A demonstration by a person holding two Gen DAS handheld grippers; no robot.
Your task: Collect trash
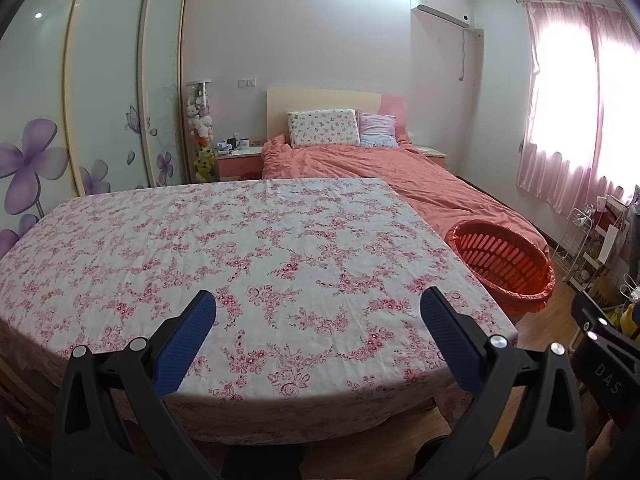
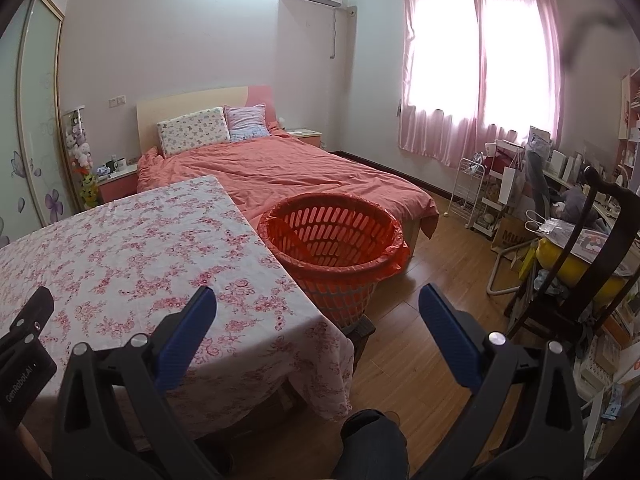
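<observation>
An orange slotted basket [image 2: 332, 248] lined with an orange bag stands on the floor at the table's right side, between the table and the bed; it also shows in the left wrist view [image 1: 504, 264]. Its inside looks empty. My left gripper [image 1: 318, 316] hovers open over the near edge of the floral-clothed table [image 1: 240, 240], nothing between its blue pads. My right gripper [image 2: 318, 312] is open too, held over the table's right corner and the floor, just short of the basket. I see no loose trash on the tablecloth.
A bed [image 2: 288, 176] with a coral duvet lies behind the table. A dark wooden chair [image 2: 576, 264] holding a yellow cushion and bags stands at the right, beside a white wire rack [image 2: 472, 192] and cluttered shelves. A person's knee [image 2: 372, 436] shows below. Wooden floor [image 2: 432, 320] lies right of the basket.
</observation>
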